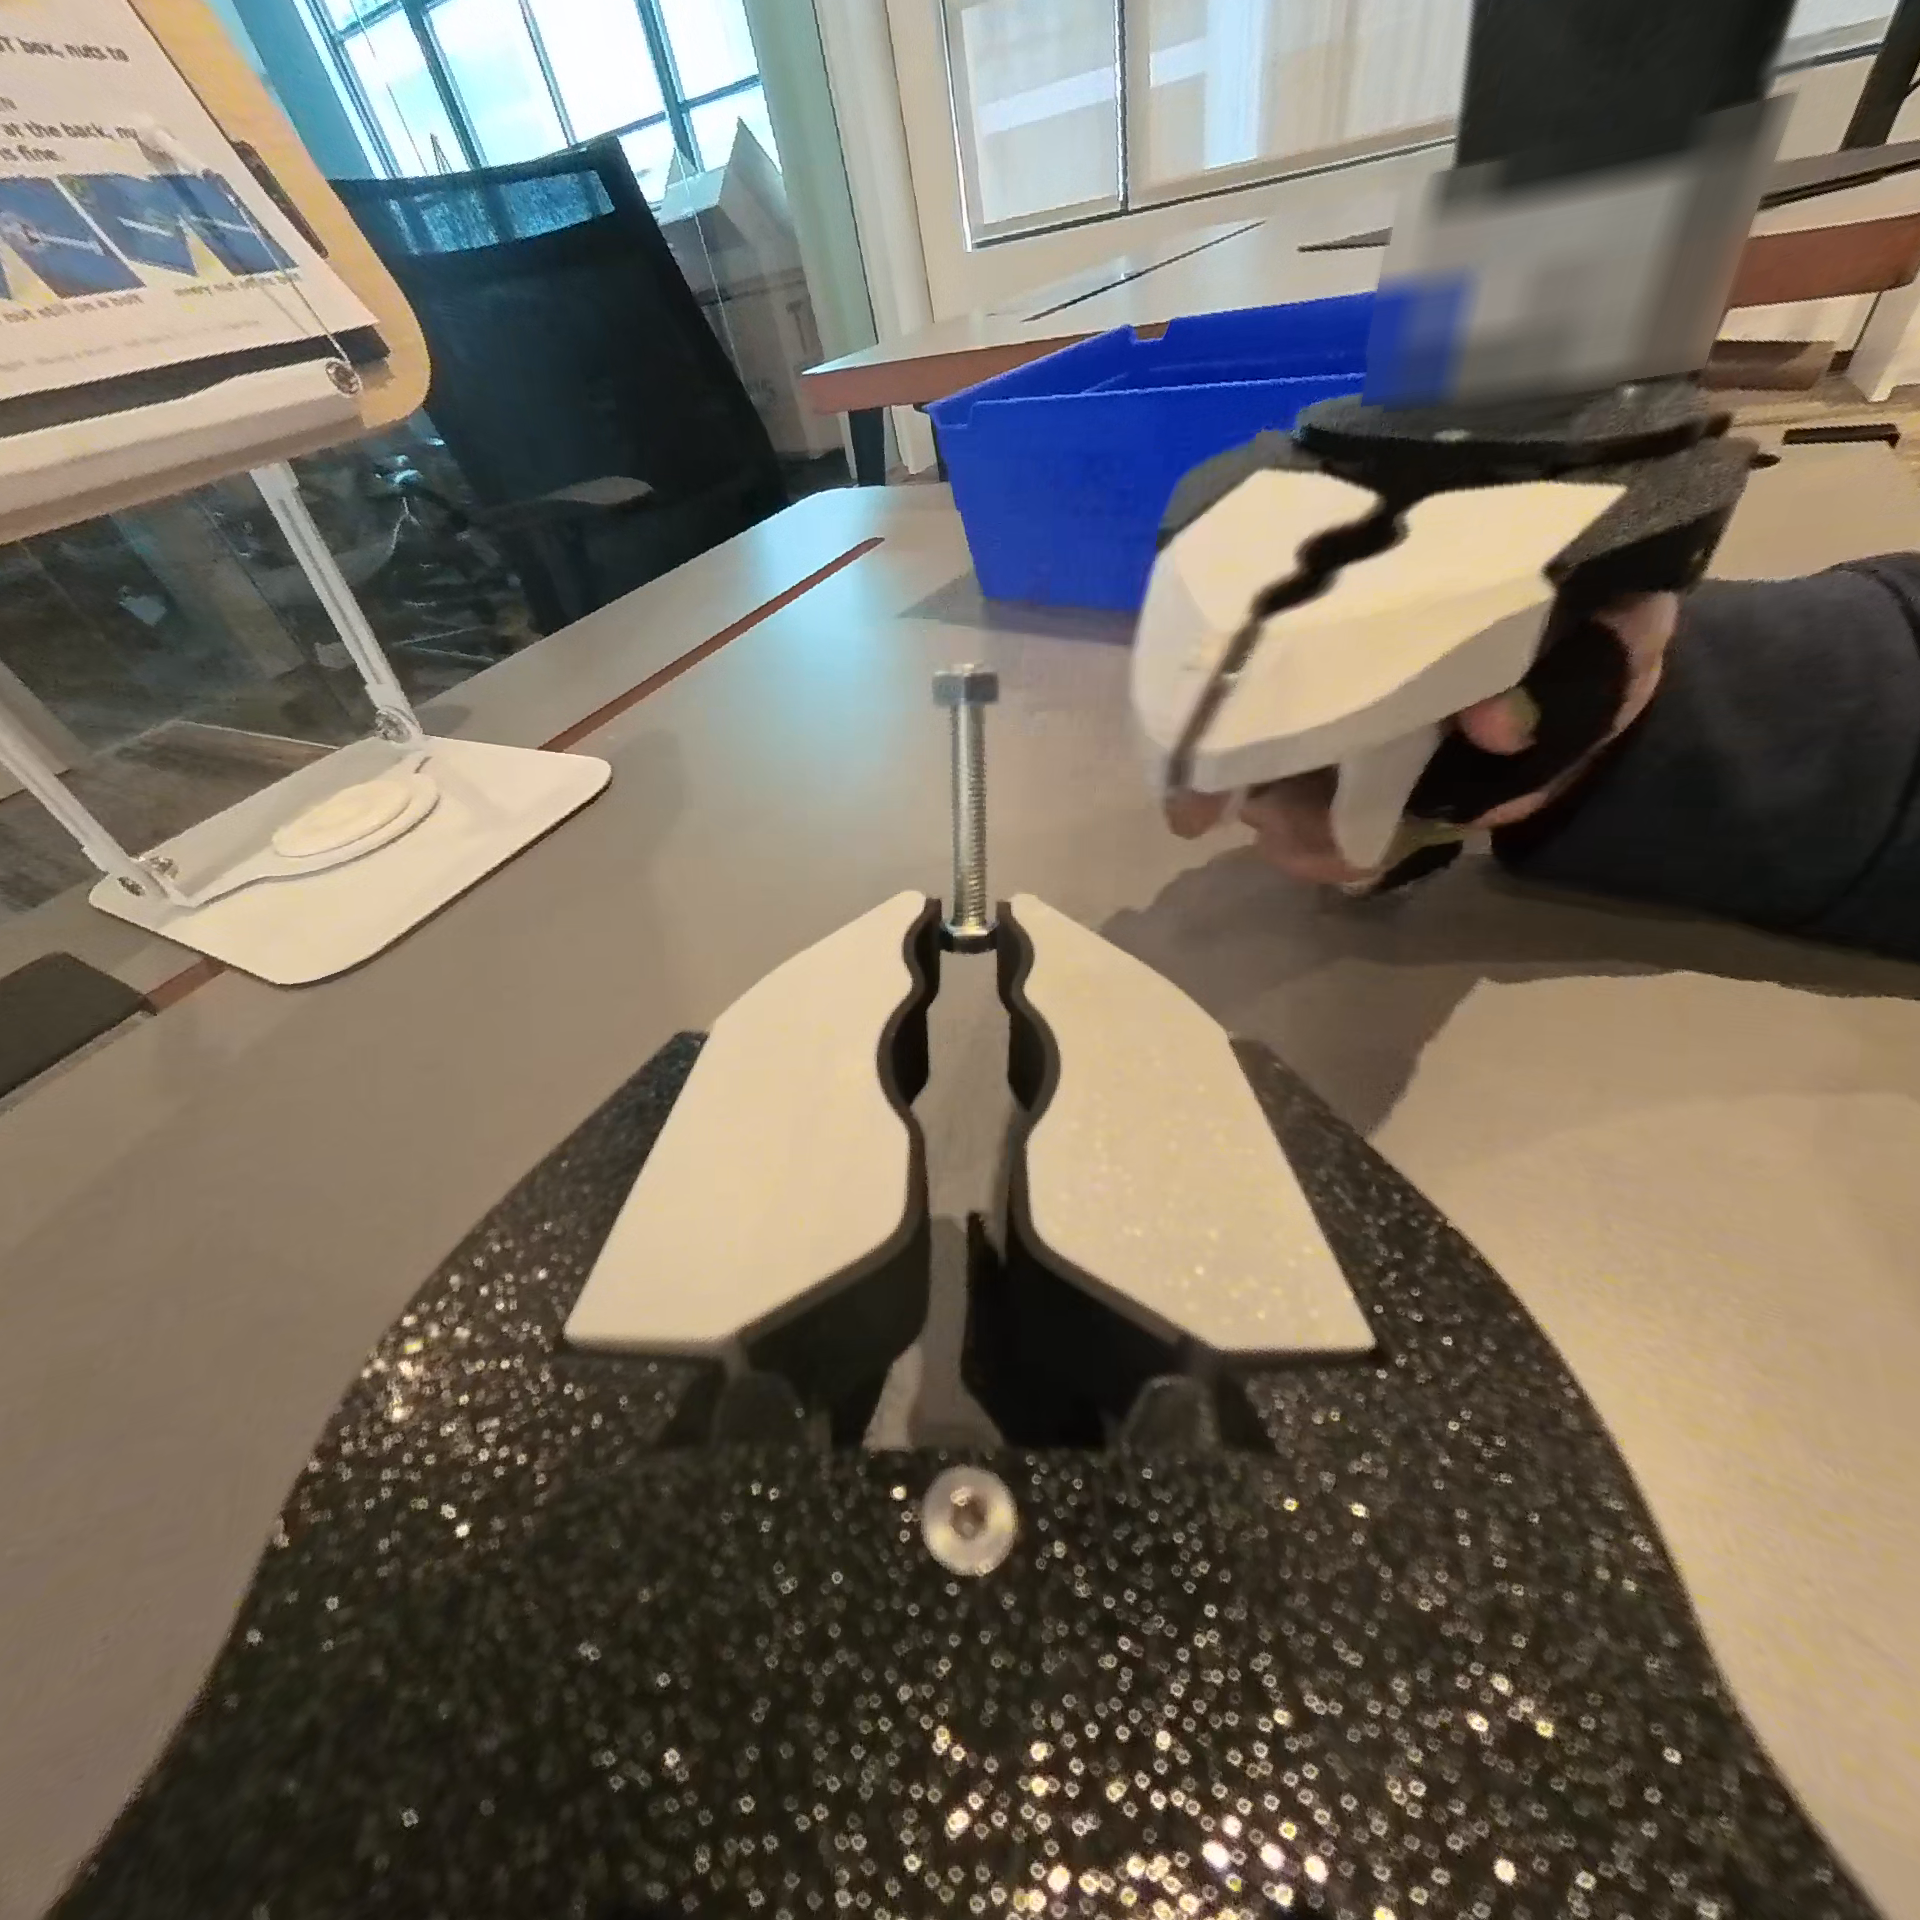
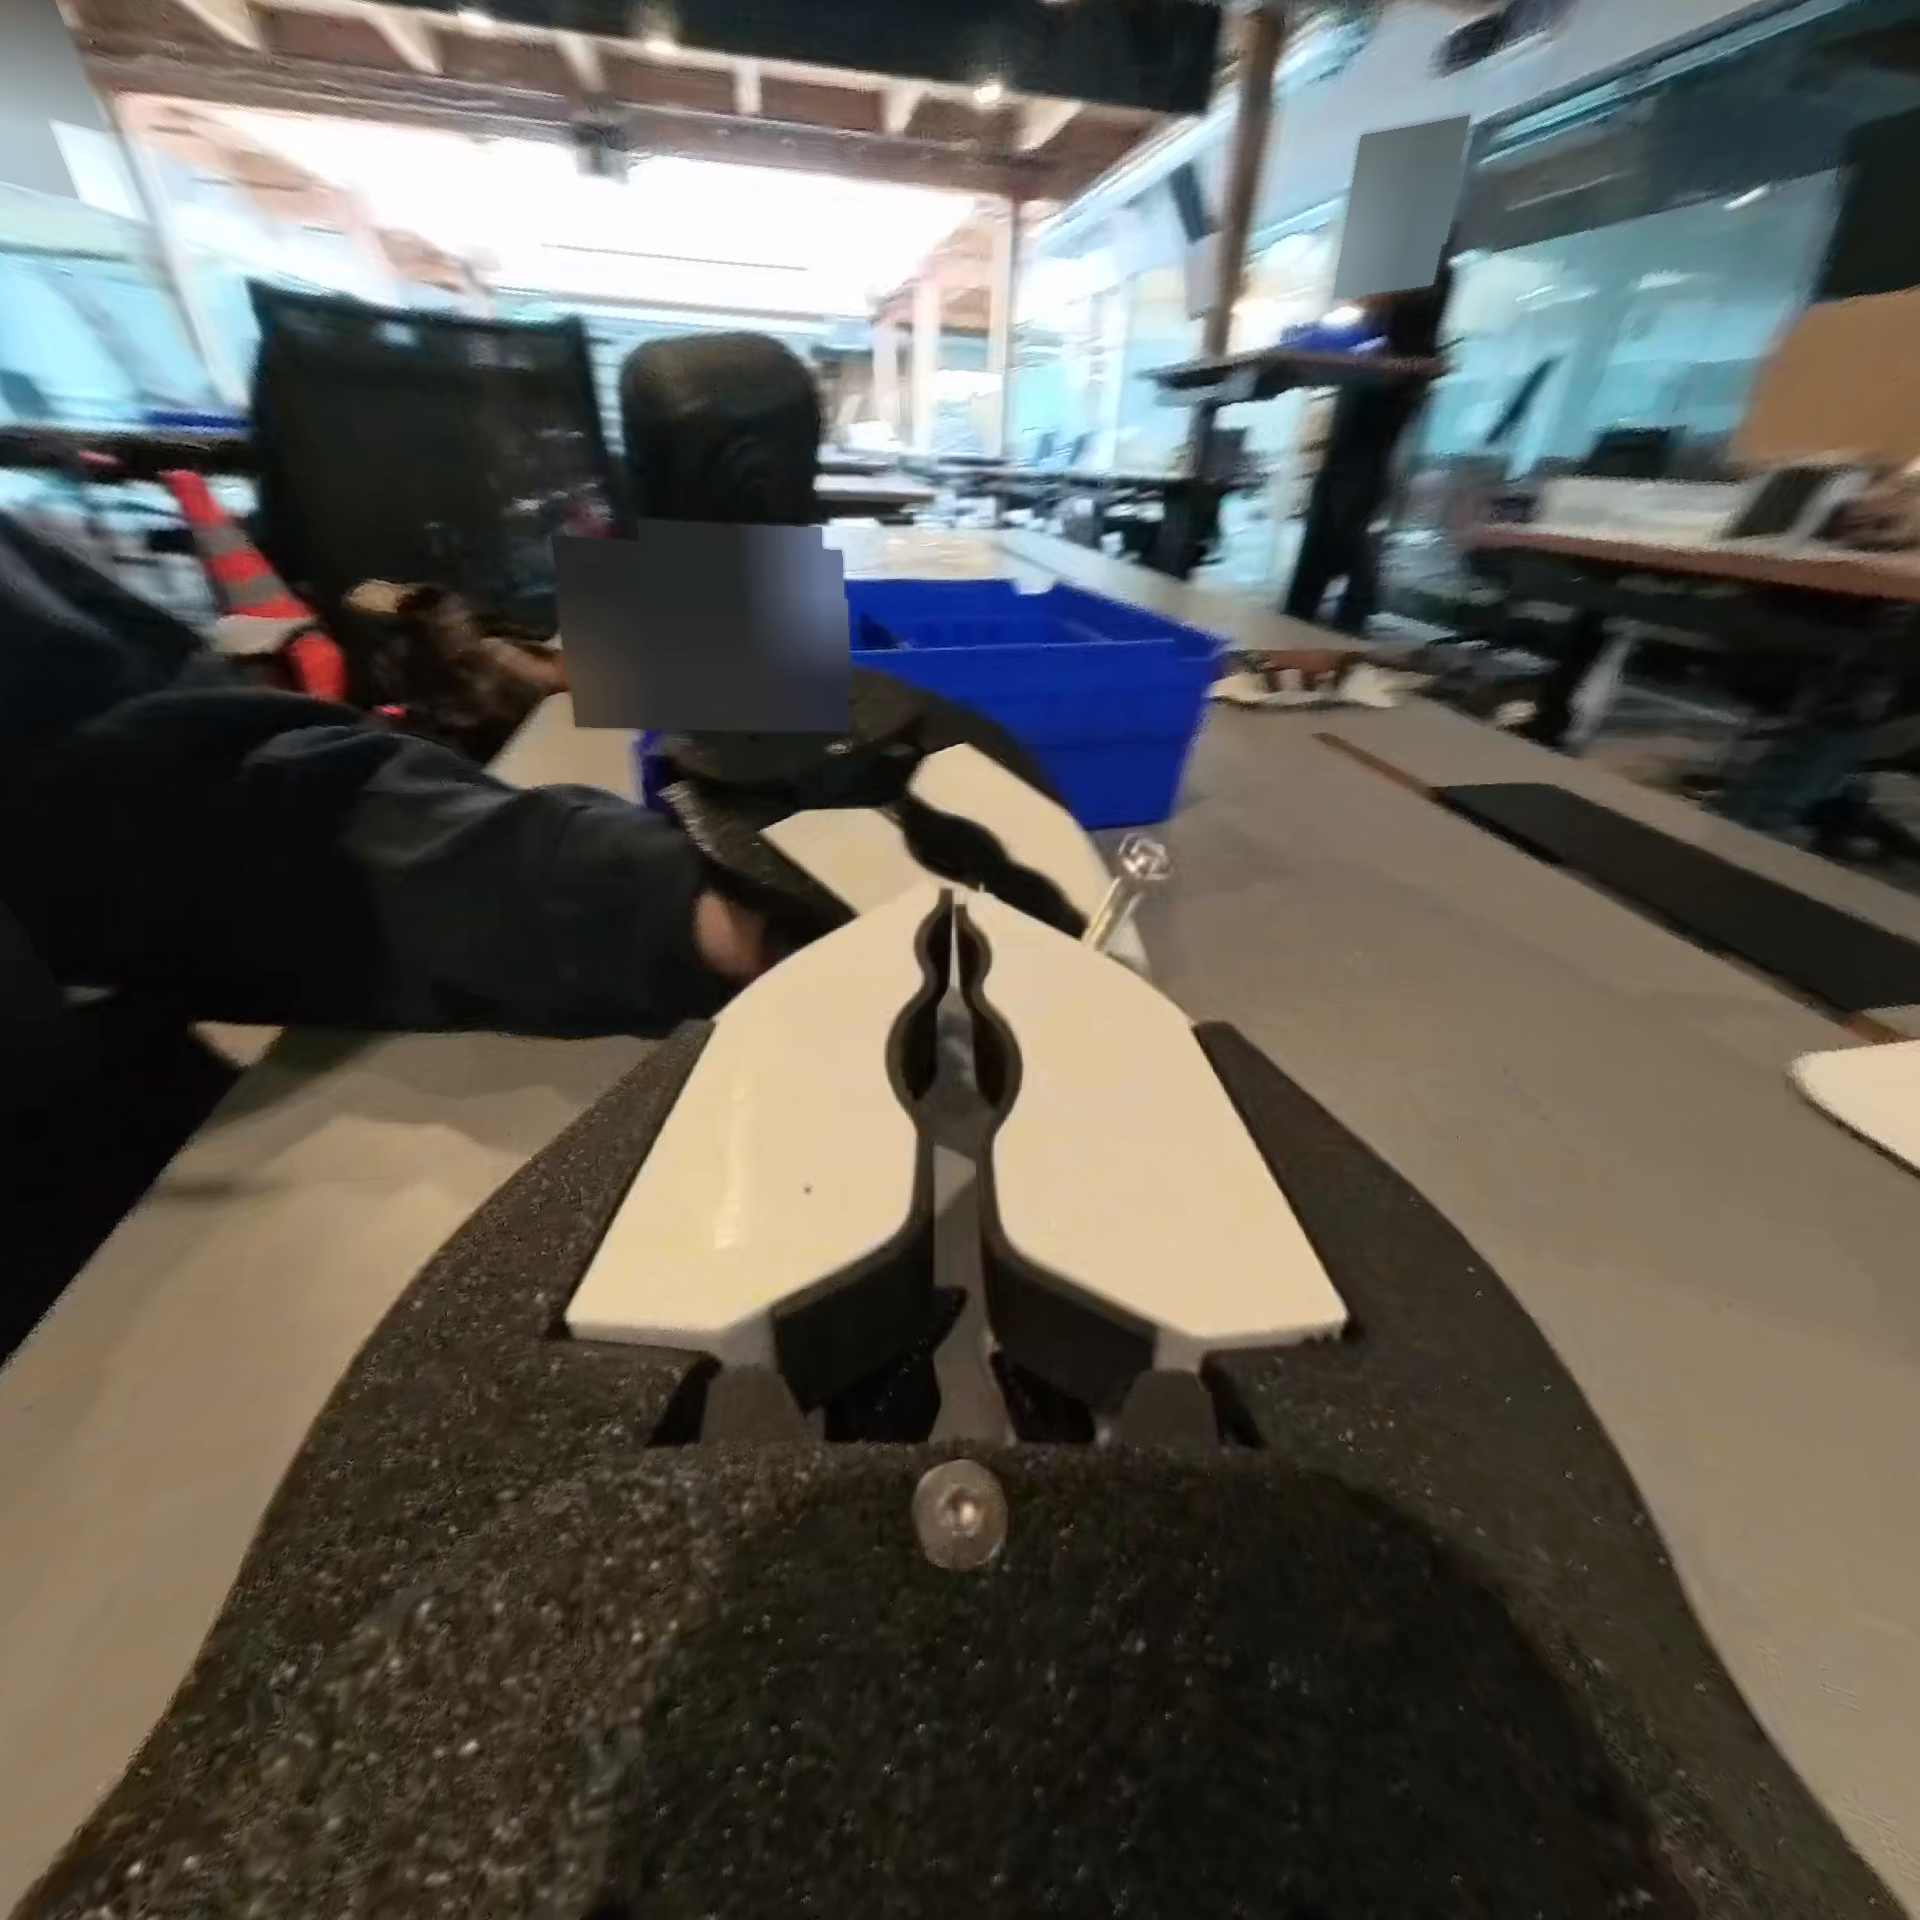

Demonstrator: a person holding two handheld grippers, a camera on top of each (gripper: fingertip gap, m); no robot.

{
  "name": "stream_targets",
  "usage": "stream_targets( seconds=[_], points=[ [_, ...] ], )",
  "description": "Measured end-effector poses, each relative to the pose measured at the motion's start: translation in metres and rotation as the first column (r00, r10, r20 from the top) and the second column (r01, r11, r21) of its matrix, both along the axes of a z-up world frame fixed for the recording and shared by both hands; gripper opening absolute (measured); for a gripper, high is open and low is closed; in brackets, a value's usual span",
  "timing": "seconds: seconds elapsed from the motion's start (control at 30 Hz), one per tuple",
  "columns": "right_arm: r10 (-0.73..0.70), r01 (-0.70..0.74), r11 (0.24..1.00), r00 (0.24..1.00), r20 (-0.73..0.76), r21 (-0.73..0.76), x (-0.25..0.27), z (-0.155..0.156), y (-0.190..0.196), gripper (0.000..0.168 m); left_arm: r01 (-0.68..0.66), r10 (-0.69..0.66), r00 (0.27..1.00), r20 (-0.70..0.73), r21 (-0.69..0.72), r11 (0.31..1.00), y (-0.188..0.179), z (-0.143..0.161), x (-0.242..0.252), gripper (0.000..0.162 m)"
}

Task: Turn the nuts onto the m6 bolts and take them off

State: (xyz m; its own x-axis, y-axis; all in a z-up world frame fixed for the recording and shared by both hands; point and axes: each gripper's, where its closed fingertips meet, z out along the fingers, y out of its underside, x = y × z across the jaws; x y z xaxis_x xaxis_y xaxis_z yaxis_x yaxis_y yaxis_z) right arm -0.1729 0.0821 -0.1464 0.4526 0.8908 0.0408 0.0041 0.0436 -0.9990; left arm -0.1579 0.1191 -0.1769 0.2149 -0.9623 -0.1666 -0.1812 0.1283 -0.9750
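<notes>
My left gripper (image 1: 966,920) is shut on the near end of a silver M6 bolt (image 1: 966,800). The bolt points away from me over the grey table (image 1: 416,1195), and its hex end (image 1: 964,686) is farthest from the gripper. A small silver piece sits between the tips; I cannot tell whether it is a nut. My right gripper (image 2: 951,906) is shut, with nothing showing between its fingers. In the left wrist view it (image 1: 1179,784) hangs to the right of the bolt, apart from it. The right wrist view shows the left gripper (image 2: 1029,821) and the bolt (image 2: 1117,904) just beyond my tips.
A blue bin (image 1: 1081,488) stands on the table behind the bolt and also shows in the right wrist view (image 2: 1049,707). A sign stand on a white base (image 1: 364,821) is at the left. A black mat strip (image 2: 1662,894) lies to the right. A person (image 2: 1361,457) stands far off. Across from one pair of fingers to the other is roughly 5 cm.
</notes>
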Motion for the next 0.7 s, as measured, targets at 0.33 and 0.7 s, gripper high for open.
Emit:
stream_targets(
  seconds=[0.33,0.7],
  points=[
    [-0.127,0.13,0.99,0.991,-0.049,0.06,0.006,0.008,0.014,0.042,0.003,-0.003,1.0,-0.006,0.003,1.0,-0.001,-0.001,0.001,0.01],
    [-0.178,0.184,0.98,0.981,-0.081,0.075,0.01,0.011,0.021,0.048,0.0,0.0,1.0,-0.002,0.003,1.0,0.0,0.0,0.0,0.01]
  ],
)
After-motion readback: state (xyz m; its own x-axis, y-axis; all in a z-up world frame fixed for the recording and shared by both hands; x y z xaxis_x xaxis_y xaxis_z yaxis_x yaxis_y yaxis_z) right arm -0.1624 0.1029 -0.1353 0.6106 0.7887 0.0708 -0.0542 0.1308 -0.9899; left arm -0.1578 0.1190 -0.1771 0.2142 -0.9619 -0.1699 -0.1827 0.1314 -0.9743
